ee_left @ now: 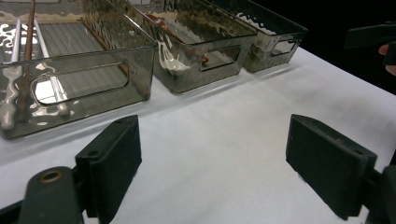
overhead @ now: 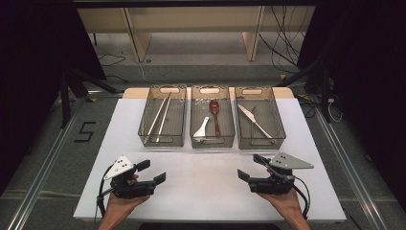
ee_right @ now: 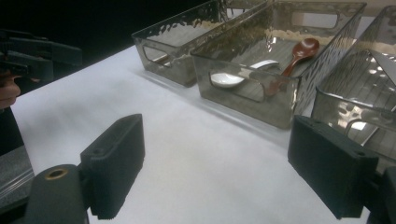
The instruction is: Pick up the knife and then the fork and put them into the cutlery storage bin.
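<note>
upper centre: I see pale wooden legs (overhead: 135,36) on the grey floor (overhead: 210,72) | upper right: loose black cables (overhead: 282,43) | left middle: black tape mark (overhead: 84,132) shaped like a 5 | left edge: dark stand (overhead: 64,96) | lower left: metal rail (overhead: 43,167) running diagonally

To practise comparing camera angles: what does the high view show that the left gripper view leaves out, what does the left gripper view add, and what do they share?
High view's own: the left hand, the right hand, the knife in the right bin, and the floor.

Left gripper view's own: a close look along the open left claw, its pads wide apart over the table.

Shared: three bins, chopsticks and the white spoon.
</note>
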Demonstrator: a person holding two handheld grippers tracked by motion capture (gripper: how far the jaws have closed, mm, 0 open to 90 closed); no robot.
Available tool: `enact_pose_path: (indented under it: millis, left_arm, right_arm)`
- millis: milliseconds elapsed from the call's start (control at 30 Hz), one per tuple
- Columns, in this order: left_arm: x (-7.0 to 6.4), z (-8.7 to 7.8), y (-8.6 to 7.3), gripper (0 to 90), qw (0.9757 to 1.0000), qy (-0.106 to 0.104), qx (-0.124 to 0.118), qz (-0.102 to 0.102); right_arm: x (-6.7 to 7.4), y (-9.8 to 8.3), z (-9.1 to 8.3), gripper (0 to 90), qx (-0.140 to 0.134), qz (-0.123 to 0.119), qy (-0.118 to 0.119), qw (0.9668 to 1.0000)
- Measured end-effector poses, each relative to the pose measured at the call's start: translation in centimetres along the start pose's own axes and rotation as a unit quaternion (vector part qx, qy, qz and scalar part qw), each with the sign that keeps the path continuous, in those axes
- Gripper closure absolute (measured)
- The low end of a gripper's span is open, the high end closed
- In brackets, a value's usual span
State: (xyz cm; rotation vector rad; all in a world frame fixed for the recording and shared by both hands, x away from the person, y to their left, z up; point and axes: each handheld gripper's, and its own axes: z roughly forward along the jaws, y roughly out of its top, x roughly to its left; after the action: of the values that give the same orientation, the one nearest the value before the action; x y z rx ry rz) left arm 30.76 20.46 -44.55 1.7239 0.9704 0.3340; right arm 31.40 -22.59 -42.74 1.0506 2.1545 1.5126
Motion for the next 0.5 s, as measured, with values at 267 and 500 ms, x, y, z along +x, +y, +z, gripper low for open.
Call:
enact_pose_path:
  millis: [267,500]
  left_arm:
    - [-0.1,0.0,0.0,17.6,1.0,-0.006,-0.001,0.0]
    - [-0.1,0.1,0.0,17.3,0.9999,-0.011,0.0,0.0]
  right_arm:
    - [-0.1,-1.4,-0.8,19.1,0.003,0.0,-0.015,0.9999]
    - [-0.1,-2.1,-1.0,18.6,0.007,-0.001,-0.021,0.9997]
